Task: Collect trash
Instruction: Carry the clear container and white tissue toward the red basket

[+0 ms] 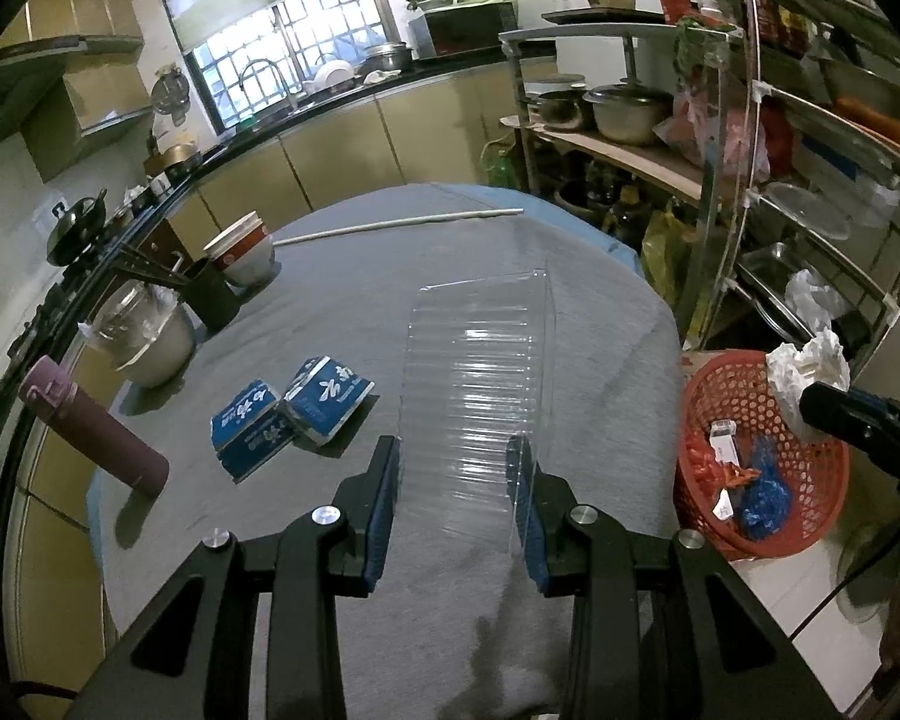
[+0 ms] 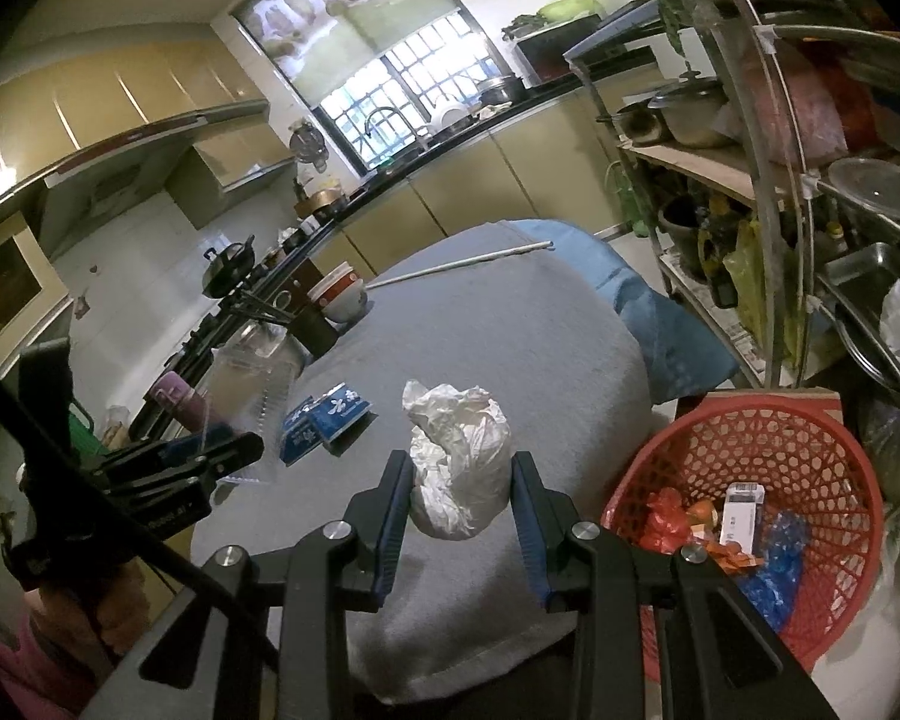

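Note:
My left gripper [image 1: 459,456] is shut on a clear ribbed plastic container [image 1: 480,360], held up over the grey-clothed table [image 1: 342,312]. My right gripper [image 2: 462,468] is shut on a crumpled white paper wad [image 2: 456,462], near the table's right front edge. Two blue cartons [image 1: 294,414] lie side by side on the cloth, left of both grippers. A red mesh basket [image 2: 810,438] stands low, to the right of the table, with wrappers, a small white box and blue plastic inside. In the left wrist view the right gripper [image 1: 816,414] and its wad [image 1: 807,366] hang over the basket [image 1: 744,378].
A purple flask [image 1: 90,426], a covered bowl [image 1: 150,336], a dark cup of chopsticks [image 1: 210,294] and stacked bowls [image 1: 243,249] line the table's left side. A white rod [image 1: 402,222] lies at its far end. A loaded metal rack [image 1: 810,180] stands right.

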A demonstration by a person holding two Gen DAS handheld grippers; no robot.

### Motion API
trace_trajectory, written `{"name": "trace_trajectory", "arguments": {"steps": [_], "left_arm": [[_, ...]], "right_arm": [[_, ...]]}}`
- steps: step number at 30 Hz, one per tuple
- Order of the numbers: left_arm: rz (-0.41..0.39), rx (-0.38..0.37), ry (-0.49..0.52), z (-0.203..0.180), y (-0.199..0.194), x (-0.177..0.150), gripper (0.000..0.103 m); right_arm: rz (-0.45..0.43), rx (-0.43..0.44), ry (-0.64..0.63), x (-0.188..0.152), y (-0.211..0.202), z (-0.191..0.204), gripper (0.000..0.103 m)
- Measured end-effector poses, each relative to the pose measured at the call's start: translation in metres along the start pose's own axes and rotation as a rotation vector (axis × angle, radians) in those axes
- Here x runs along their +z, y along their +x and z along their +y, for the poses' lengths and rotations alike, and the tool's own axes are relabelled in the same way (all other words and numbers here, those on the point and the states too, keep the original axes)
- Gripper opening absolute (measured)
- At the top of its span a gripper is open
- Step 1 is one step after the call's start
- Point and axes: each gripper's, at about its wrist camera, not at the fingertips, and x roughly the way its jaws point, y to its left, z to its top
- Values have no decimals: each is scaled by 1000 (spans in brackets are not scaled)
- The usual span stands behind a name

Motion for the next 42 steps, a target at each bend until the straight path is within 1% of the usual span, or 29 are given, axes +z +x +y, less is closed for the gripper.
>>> {"name": "trace_trajectory", "arguments": {"steps": [22, 42], "left_arm": [[1, -23, 75, -33, 4, 5, 38], [3, -44, 136, -59, 5, 6, 38]], "right_arm": [[-28, -29, 65, -3, -17, -27, 36], [-35, -56, 128, -9, -30, -53, 36]]}}
